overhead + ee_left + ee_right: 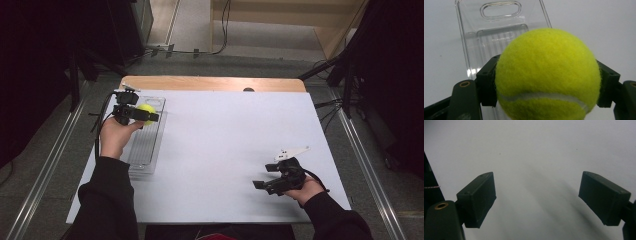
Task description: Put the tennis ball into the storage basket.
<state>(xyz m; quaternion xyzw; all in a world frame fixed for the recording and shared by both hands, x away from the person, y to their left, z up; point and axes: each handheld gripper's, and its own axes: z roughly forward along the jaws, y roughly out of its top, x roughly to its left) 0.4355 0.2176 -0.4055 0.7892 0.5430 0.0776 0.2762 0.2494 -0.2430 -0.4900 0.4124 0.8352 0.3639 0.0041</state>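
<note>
While my left tool (547, 82) pinches the tennis ball (547, 75) seemingly just above the clear tray (148, 137), my right tool (537, 200) rests spread over the desk (225, 140).

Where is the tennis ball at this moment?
The tennis ball is clamped between the left gripper's jaws, at the left of the high view, over the far end of the clear plastic tray.

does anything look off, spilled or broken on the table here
Nothing stands out. The clear tray lies flat on the table, the left gripper holds an intact tennis ball above it, and the right gripper is open over bare surface.
</note>
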